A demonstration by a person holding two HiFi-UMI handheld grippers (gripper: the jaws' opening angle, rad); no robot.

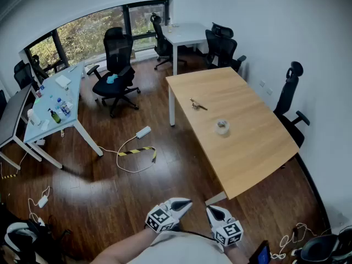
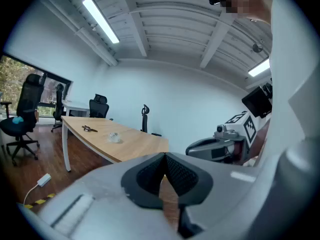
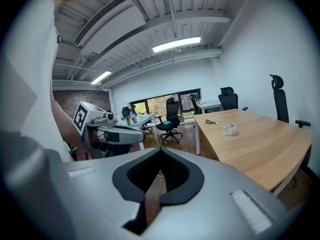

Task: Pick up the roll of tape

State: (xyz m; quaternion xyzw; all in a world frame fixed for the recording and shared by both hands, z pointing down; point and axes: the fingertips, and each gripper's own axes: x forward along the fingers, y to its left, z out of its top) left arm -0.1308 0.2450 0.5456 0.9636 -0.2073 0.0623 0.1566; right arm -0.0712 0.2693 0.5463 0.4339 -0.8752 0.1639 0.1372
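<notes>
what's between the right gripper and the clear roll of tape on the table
In the head view, only dark wood floor and bare light wooden tabletop separate the right gripper from the clear roll of tape.

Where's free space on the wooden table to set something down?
Wooden table is mostly bare: the near half between the roll of tape and the near corner, and the far end past the small metal object. Only the middle holds those two. The light table by the window is crowded with bottles.
</notes>
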